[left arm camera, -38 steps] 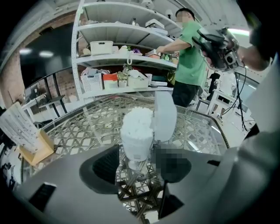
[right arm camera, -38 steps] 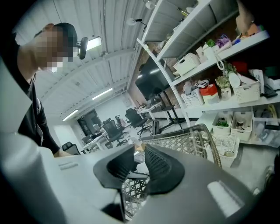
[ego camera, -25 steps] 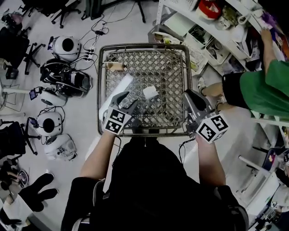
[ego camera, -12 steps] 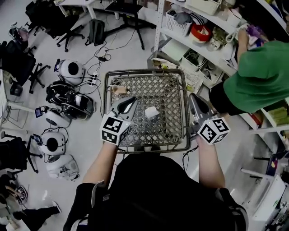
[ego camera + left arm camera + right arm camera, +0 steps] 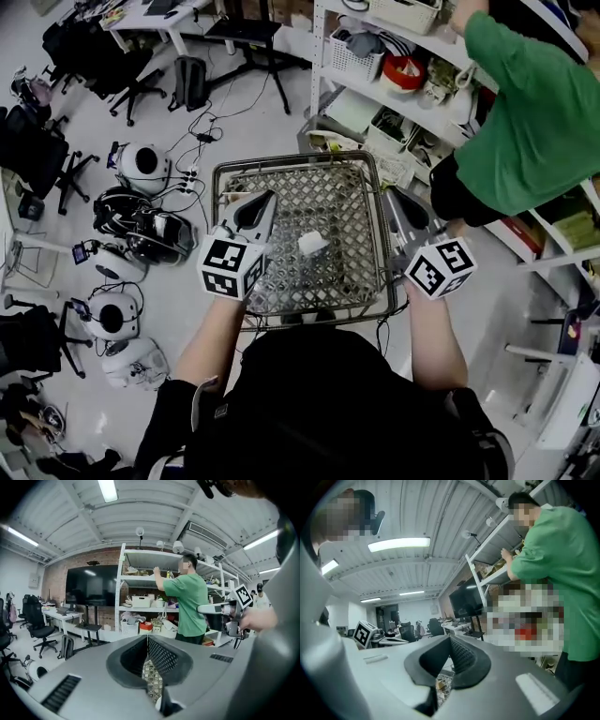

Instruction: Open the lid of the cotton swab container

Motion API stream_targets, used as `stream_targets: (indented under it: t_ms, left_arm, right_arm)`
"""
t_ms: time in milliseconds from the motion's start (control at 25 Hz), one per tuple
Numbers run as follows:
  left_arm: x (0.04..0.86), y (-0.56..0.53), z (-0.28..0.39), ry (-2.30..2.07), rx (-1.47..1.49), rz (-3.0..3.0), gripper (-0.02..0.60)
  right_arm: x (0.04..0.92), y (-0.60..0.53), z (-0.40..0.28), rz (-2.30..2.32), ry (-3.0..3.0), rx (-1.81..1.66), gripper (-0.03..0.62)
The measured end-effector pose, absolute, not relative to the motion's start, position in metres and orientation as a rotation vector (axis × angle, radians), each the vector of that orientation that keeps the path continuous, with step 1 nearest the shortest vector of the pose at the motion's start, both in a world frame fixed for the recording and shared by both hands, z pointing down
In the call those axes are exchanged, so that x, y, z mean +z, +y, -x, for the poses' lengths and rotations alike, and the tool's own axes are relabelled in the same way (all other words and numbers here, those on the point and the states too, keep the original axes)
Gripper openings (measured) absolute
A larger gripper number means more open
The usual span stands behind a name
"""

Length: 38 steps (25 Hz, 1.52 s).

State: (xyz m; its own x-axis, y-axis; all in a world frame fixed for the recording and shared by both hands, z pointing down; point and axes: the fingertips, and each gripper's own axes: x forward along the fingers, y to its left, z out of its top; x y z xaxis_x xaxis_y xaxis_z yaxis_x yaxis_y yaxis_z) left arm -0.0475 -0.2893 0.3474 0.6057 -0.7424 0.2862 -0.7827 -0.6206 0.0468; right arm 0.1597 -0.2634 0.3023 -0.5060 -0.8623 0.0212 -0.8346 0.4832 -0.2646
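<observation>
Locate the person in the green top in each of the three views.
Head view: the person in the green top is at the upper right, reaching into the white shelving.
Left gripper view: the person stands right of centre, facing the shelves.
Right gripper view: the person fills the right side, one arm raised to a shelf.
Shared landmark: the white shelving, which shows beside the person in all three views.

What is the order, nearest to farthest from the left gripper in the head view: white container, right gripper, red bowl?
From the left gripper:
1. white container, just to its right on the mesh table.
2. right gripper, at the table's right edge.
3. red bowl, on the shelf beyond the table.
</observation>
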Motion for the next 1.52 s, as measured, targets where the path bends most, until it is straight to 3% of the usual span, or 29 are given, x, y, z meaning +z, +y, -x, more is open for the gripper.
stream_targets:
  t_ms: [440, 840, 1520]
  left_arm:
    - [0.289, -0.273, 0.062, -1.362, 0.190, -2.734, 0.006]
    - [0.303, -0.263, 0.084, -1.426, 0.293, -2.652, 0.006]
    - [0.307, -0.266, 0.065, -1.398, 0.242, -2.697, 0.005]
  right_arm:
    - [0.291, -0.239, -0.157, 1.472, 2.570, -0.293, 0.009]
    - [0.281, -0.244, -0.153, 1.436, 2.628, -0.246, 0.008]
    - [0.285, -0.237, -0.135, 1.353, 2.689, -0.283, 0.008]
